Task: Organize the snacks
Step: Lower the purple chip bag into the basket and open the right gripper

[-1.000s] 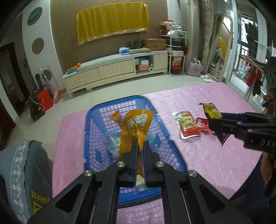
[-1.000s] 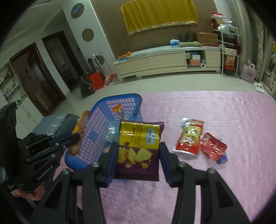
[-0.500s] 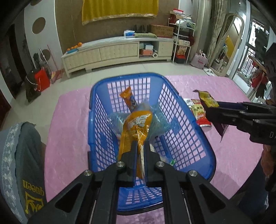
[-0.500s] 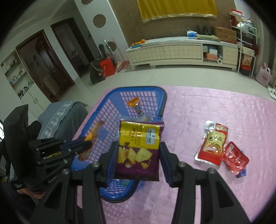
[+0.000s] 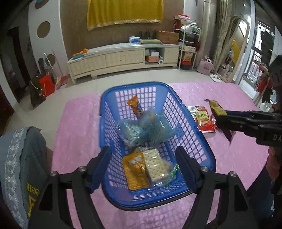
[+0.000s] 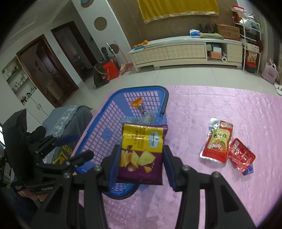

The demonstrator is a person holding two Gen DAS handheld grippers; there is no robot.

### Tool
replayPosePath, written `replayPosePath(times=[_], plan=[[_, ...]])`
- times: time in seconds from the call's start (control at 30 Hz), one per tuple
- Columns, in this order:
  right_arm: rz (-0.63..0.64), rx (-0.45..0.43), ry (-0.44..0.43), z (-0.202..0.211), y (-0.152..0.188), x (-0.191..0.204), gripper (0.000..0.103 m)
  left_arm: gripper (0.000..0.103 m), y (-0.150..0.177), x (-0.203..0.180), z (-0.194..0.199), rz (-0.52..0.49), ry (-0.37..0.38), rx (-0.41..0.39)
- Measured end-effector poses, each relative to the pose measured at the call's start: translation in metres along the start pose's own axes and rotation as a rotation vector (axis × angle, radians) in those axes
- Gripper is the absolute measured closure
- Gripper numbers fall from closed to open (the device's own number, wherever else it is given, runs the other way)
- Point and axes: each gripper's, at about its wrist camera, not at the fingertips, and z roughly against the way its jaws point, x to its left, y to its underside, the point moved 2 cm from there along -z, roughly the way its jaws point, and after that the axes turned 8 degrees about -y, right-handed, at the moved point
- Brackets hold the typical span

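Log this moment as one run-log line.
left gripper: opening, nothing held | orange packet: in basket | right gripper: holds chip bag

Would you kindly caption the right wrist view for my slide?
Right gripper carries a purple-and-yellow chip bag beside the blue basket.

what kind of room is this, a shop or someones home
Most likely a home living room: a long low cream cabinet stands along the wall under a yellow cloth hanging, slippers lie on the tiled floor, and a tall mirror leans by the window.
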Motion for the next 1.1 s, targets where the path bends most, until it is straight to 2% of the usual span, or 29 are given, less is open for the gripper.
replayPosePath(times=[0.2, 0.33, 0.43, 0.7, 0.83, 0.87, 0.93, 1.0, 1.1], plan=[[0.043, 0.009, 0.004, -0.009, -0.012, 0.011, 0.052, 0.026, -0.006, 0.017, 0.003, 0.015, -0.028, -0.002], [0.055, 0.044, -0.016, -0.027, -0.019, 0.014, 0.051, 0.026, -0.01, 0.025, -0.003, 0.017, -0.056, 0.01], [0.09, 0.081, 0.032, -0.043, -0.023, 0.016, 0.051, 0.026, -0.012, 0.028, -0.007, 0.035, -0.056, 0.017], [0.132, 0.17, 0.064, -0.077, -0.018, 0.019, 0.051, 0.026, -0.012, 0.031, -0.02, 0.039, -0.071, 0.037], [0.129, 0.183, 0.07, -0.08, -0.017, 0.018, 0.05, 0.026, -0.01, 0.034, -0.023, 0.058, -0.063, 0.04], [0.127, 0.178, 0.075, -0.081, -0.017, 0.017, 0.048, 0.026, -0.009, 0.034, -0.024, 0.064, -0.063, 0.042], [0.118, 0.162, 0.088, -0.079, -0.018, 0.013, 0.027, 0.026, -0.008, 0.036, -0.025, 0.075, -0.059, 0.047], [0.099, 0.134, 0.092, -0.074, -0.018, 0.009, 0.017, 0.026, -0.008, 0.036, -0.024, 0.082, -0.054, 0.048], [0.064, 0.082, 0.1, -0.059, -0.017, 0.001, 0.017, 0.022, -0.008, 0.031, -0.021, 0.083, -0.047, 0.044]])
